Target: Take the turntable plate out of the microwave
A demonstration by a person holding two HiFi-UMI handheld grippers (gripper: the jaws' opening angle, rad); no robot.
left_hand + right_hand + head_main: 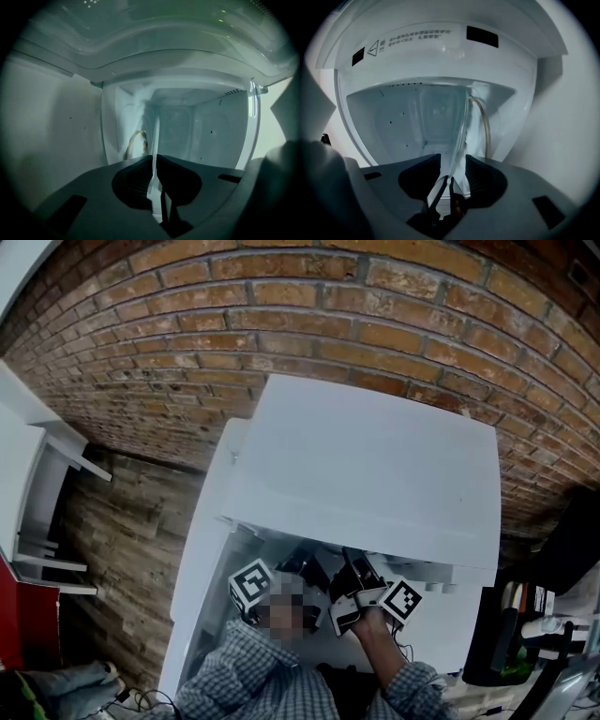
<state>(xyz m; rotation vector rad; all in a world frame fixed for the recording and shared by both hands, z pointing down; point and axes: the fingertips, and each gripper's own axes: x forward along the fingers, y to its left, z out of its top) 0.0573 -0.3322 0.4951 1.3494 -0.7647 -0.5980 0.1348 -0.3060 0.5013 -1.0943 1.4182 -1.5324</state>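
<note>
The white microwave (366,465) is seen from above, with both grippers at its front opening. In the left gripper view the clear glass turntable plate (155,136) stands on edge in front of the cavity, and my left gripper (154,161) is shut on its near rim. In the right gripper view the same plate (461,136) runs up between the jaws of my right gripper (453,161), which stand apart and do not press on it. In the head view the left gripper (291,570) and right gripper (361,573) sit close together. The plate cannot be made out there.
A brick wall (281,324) rises behind the microwave. A white shelf unit (37,484) stands at the left over wood planks (122,549). Dark objects and cables (525,634) crowd the right. The cavity's white walls (61,131) close in around the plate.
</note>
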